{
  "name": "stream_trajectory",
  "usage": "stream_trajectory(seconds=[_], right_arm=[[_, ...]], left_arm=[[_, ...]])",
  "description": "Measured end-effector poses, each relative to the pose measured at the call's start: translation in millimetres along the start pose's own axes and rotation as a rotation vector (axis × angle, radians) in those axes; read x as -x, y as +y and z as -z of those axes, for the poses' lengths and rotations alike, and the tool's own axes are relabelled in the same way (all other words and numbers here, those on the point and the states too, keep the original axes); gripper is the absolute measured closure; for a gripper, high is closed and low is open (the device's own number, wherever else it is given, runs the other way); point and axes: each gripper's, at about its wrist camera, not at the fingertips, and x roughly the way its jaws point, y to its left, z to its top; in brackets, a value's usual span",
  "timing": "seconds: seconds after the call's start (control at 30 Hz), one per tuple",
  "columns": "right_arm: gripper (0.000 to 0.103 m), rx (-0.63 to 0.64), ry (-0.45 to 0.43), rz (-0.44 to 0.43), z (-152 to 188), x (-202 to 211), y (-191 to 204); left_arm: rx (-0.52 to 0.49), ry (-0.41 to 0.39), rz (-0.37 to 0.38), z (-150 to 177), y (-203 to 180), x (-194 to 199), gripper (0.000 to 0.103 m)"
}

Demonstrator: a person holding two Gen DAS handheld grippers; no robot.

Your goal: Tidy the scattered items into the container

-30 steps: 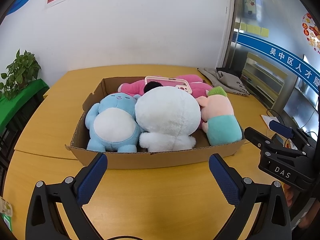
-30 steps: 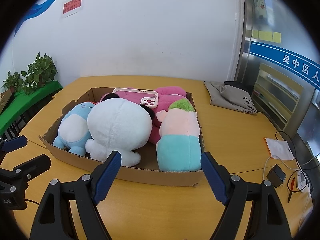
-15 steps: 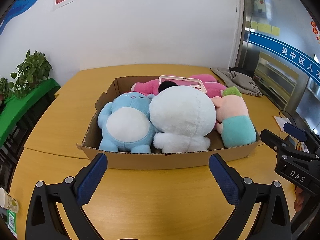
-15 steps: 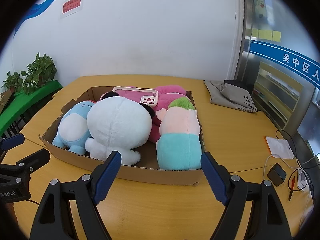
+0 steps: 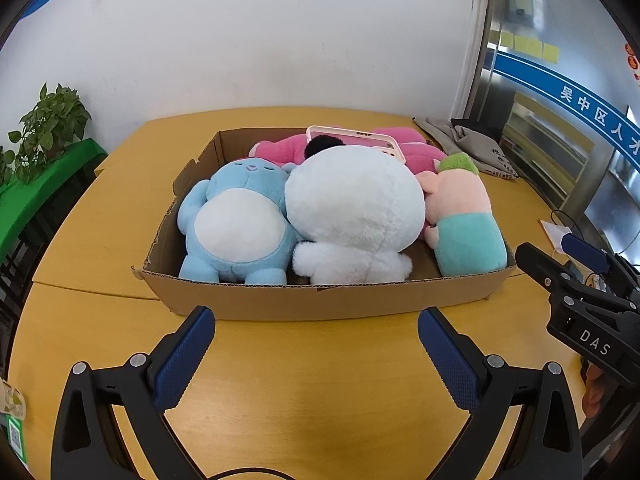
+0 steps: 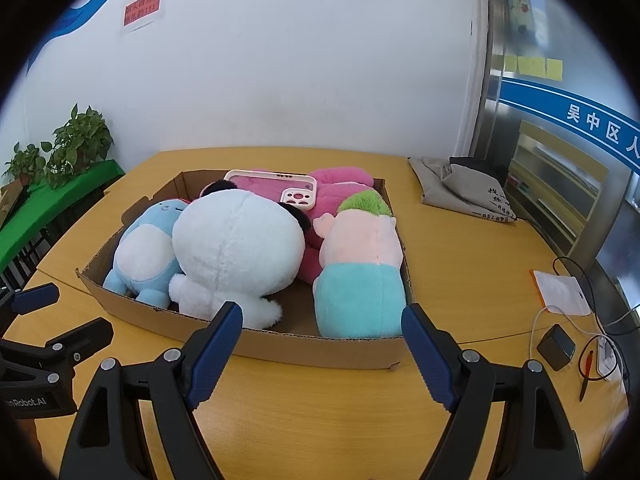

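1. The shallow brown cardboard box point(image 5: 320, 300) sits on the yellow wooden table point(image 5: 312, 392) and holds every soft toy in view: a light-blue plush with a white belly point(image 5: 236, 228) at the left, a big round white plush with black ears point(image 5: 354, 216) in the middle, a pink plush with green hair and a teal lower half point(image 5: 464, 220) at the right, and a bright pink plush point(image 6: 340, 196) lying along the back.
2. A pale pink phone case point(image 6: 276, 188) rests on top of the bright pink plush, also inside the box.
3. The left gripper point(image 5: 316, 354) hangs over bare table just in front of the box, jaws spread wide, nothing between them.
4. The right gripper point(image 6: 322, 354) is likewise apart and empty, near the box's front wall.
5. Judged from this, the gathering step looks finished; no loose toy shows on the table.
6. What lies off to the right, a grey folded cloth bag point(image 6: 460, 184), a white pouch with an orange edge point(image 6: 560, 292) and a small black charger with its cable point(image 6: 556, 346), seems to be room clutter, though that is uncertain.
7. The next move probably calls only for a check around the box, or drawing both grippers back.
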Motion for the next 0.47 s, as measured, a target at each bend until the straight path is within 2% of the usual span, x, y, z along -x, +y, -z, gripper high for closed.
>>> stream_trajectory(seconds=[0.47], right_arm=[[0.022,0.003,0.0,-0.004,0.5,-0.8,-0.8]], left_arm=[[-0.036,-0.026,-0.037,0.1,-8.3,4.3,0.0]])
